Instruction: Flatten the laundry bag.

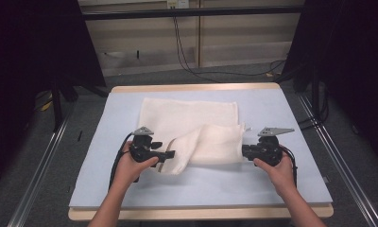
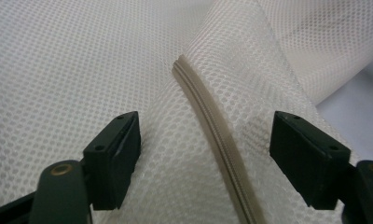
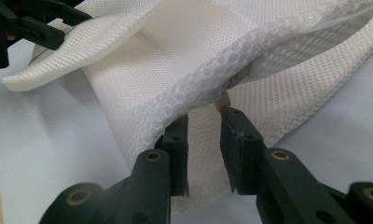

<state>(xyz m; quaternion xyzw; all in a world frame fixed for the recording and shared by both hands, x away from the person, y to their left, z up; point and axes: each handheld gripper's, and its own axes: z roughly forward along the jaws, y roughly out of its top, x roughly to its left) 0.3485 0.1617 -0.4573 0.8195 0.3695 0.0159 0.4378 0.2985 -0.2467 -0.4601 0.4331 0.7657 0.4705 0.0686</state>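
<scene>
Holding a claw in each hand, I work at a white mesh bag (image 1: 192, 130) that lies across the middle of a pale blue surface (image 1: 291, 189), its near part folded over and lifted between my hands. My left claw (image 1: 170, 154) sits at the bag's folded left end; its jaws stand wide apart, mesh and a beige zipper (image 2: 212, 135) lying between them without either pad pressing. My right claw (image 1: 244, 150) meets the bag's right edge; its jaws are nearly together, a layer of mesh hanging in the narrow gap and a small beige zipper end (image 3: 223, 100) just above one jaw tip. Whether the pads actually pinch the cloth, I cannot tell.
</scene>
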